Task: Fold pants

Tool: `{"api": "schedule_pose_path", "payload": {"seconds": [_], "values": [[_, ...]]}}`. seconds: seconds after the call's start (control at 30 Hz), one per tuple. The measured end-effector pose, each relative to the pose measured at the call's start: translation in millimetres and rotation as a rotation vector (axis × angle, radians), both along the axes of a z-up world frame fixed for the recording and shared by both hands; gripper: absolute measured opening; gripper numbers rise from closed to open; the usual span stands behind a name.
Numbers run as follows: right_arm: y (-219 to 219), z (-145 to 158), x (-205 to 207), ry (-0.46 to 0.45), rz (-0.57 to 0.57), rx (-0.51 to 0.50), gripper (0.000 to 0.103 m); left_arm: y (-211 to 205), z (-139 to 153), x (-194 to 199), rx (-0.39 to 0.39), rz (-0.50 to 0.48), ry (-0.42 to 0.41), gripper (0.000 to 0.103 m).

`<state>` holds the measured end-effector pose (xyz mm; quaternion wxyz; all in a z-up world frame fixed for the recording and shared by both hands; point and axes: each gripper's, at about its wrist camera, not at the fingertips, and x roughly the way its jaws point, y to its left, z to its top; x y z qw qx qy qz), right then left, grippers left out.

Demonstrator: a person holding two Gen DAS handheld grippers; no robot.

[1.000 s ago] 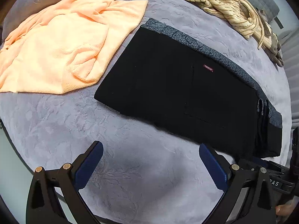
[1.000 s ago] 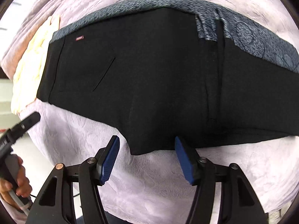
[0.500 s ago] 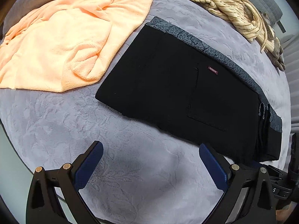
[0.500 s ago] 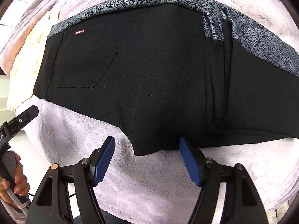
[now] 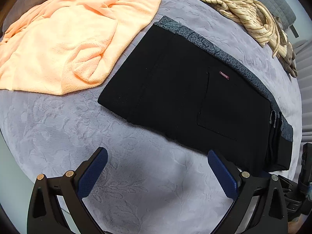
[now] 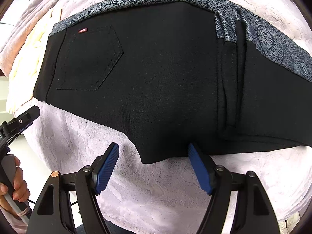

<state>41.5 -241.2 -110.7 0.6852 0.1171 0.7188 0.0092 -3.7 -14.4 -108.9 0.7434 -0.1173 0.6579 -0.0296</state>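
The black pants [image 5: 185,89] lie folded flat on the grey plush bed cover, with a patterned grey waistband [image 5: 224,56] along the far edge and a small red label by the back pocket. They fill the right wrist view [image 6: 156,78]. My left gripper [image 5: 156,156] is open and empty, hovering over bare cover in front of the pants' near edge. My right gripper [image 6: 153,152] is open, its blue pads either side of the protruding crotch corner [image 6: 154,156] of the pants, not closed on it.
An orange towel [image 5: 64,39] lies left of the pants. A cream striped garment [image 5: 239,5] lies at the far right. The bed cover [image 5: 136,185] ends close behind the grippers. The left gripper's handle and hand [image 6: 11,171] show at the right wrist view's left edge.
Both grippers have pulled back slightly from the pants. The right gripper has opened a little wider. The pants have not moved.
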Motion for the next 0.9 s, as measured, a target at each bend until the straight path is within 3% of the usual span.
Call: {"api": "schedule_pose_path", "payload": {"seconds": [0.2,0.37,0.9], "values": [[6,-4,-1,-0.001,0.002,-0.004,0.077,2,-3,1,-0.015,0.005,-0.002,0.103],[9,-6,-1,0.0,0.008,-0.009,0.077,10,-3,2,-0.075,0.035,-0.015,0.103],[16,-12,1,0.003,0.027,-0.017,0.077,15,-3,3,-0.085,0.055,-0.031,0.103]]}}
